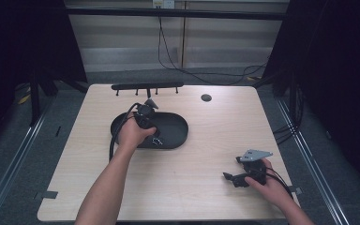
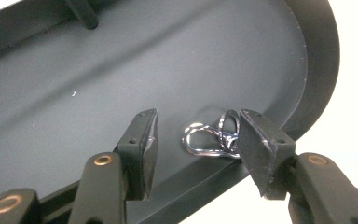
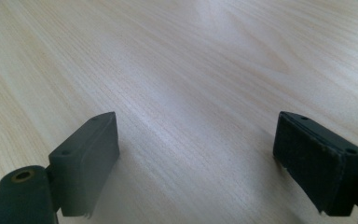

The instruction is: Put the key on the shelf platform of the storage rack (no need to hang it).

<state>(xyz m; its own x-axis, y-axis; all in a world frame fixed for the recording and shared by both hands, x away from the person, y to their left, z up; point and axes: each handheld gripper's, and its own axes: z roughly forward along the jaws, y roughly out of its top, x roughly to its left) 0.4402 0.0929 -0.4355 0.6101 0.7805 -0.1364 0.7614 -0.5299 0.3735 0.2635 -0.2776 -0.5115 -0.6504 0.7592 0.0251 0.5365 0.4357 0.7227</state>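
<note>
The left gripper (image 2: pixel 193 140) is reaching down into the black oval tray (image 1: pixel 176 123), which is lying a little left of the middle of the surface (image 1: pixel 206 154), toward its far edge. In the left gripper view, its jaws are standing apart on either side of a shiny metal ring clip (image 2: pixel 209 137) that is lying on the tray floor just inside the near rim; the right jaw is sitting against the clip's end while the left jaw is standing clear of it, so nothing is being pinched. The right gripper (image 1: pixel 238 178) is resting near the surface's near right corner, its jaws spread wide over bare wood. A black bar (image 1: pixel 147 86) is lying along the far edge.
</note>
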